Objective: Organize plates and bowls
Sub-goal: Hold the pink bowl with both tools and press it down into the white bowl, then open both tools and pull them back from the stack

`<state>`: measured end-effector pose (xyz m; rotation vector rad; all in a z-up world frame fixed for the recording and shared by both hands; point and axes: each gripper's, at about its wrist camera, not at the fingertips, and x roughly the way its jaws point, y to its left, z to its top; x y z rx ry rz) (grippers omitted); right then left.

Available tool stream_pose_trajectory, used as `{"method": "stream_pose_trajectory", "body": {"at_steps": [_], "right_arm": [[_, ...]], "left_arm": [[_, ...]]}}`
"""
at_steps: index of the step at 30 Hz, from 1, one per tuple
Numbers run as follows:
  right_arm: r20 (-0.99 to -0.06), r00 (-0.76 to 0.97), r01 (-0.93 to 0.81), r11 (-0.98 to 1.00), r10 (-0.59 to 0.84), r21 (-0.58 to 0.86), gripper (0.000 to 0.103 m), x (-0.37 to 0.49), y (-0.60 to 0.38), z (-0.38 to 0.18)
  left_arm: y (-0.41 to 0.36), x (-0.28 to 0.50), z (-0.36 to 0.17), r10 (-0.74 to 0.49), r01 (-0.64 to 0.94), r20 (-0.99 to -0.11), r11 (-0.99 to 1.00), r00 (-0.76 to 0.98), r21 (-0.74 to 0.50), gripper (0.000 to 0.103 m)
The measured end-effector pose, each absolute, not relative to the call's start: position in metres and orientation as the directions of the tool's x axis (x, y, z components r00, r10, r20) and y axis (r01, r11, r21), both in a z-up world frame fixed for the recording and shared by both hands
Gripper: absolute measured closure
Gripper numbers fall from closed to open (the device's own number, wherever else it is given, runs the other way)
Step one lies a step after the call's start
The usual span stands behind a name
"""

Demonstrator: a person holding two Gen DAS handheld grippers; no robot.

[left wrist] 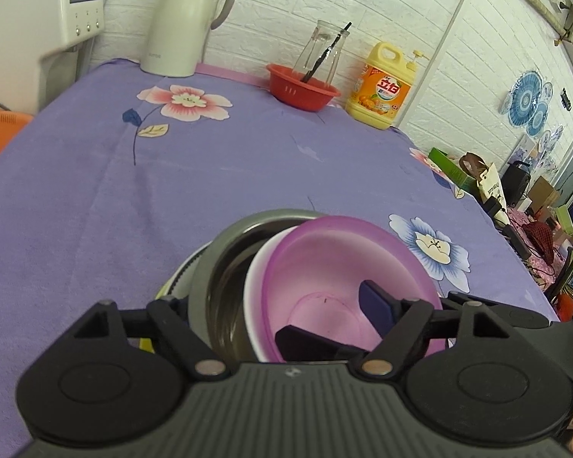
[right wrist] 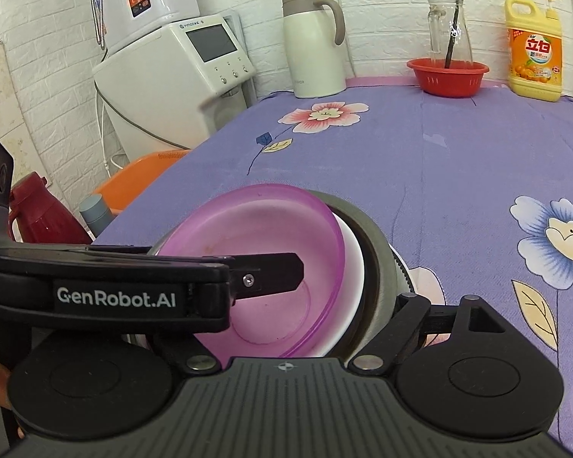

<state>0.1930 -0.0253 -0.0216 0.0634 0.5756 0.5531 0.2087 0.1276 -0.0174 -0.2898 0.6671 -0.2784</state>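
Note:
A translucent purple bowl (left wrist: pixel 347 267) (right wrist: pixel 256 229) sits tilted in a white bowl (left wrist: pixel 254 286) (right wrist: pixel 349 286), which is nested in a steel bowl (left wrist: pixel 225 259) (right wrist: pixel 378 252) on top of a plate (left wrist: pixel 179 271) (right wrist: pixel 405 267), at the near edge of the table. In the left wrist view a dark fingertip (left wrist: pixel 376 305) and another dark gripper part (left wrist: pixel 309 343) reach into the purple bowl. In the right wrist view the left gripper's finger (right wrist: pixel 275 271) lies across the purple bowl. My right gripper's own fingertips are hidden under the bowl stack; its linkage arms are spread wide.
The table has a purple flowered cloth (left wrist: pixel 172 175) (right wrist: pixel 420 152). At the back stand a cream thermos jug (left wrist: pixel 187 23) (right wrist: pixel 311 45), a red basket (left wrist: pixel 301 86) (right wrist: pixel 447 76) holding a glass carafe, and a yellow detergent bottle (left wrist: pixel 384 87) (right wrist: pixel 533 49). A white appliance (right wrist: pixel 175 72) stands left.

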Motion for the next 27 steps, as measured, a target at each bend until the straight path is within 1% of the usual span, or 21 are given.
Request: {"method": "stream_pose_trajectory", "body": {"at_steps": [6,9,12,14,18,21,24,27], "right_arm": [[-0.495,0.707,-0.478,0.857,0.506,0.193,0.0,0.19,-0.023,-0.02],[-0.515,0.689,-0.488,0.852,0.51,0.191,0.0,0.192,-0.022,-0.02],[-0.499,0.703,-0.483,0.855,0.507,0.188,0.0,0.19,-0.022,-0.018],[-0.492,0.706,-0.486,0.854,0.508,0.185,0.0,0.189,-0.021,-0.017],[-0.485,0.734,-0.464,0.873,0.475,0.153,0.0,0.188,-0.026,-0.017],[-0.47,0.74,-0.46,0.872,0.48,0.167,0.0,0.189,-0.032,-0.013],[-0.453,0.763,-0.451,0.882,0.461,0.139,0.0,0.185,-0.036,-0.008],[-0.438,0.77,-0.442,0.883,0.464,0.159,0.0,0.179,-0.045,-0.008]], "left_arm": [[0.127,0.209,-0.017,-0.351,0.16,-0.562,0.919,0.749,-0.36,0.019],[0.127,0.208,-0.016,-0.358,0.167,-0.569,0.918,0.74,-0.36,0.018],[0.131,0.206,-0.013,-0.379,0.175,-0.558,0.906,0.738,-0.385,0.017],[0.13,0.205,-0.011,-0.368,0.187,-0.559,0.916,0.743,-0.354,0.01],[0.129,0.209,-0.009,-0.375,0.204,-0.564,0.917,0.736,-0.343,0.01],[0.129,0.207,-0.005,-0.363,0.202,-0.552,0.922,0.751,-0.331,0.01],[0.133,0.2,0.0,-0.367,0.205,-0.526,0.918,0.768,-0.341,0.01],[0.139,0.192,0.002,-0.376,0.204,-0.498,0.908,0.781,-0.366,0.01]]}}
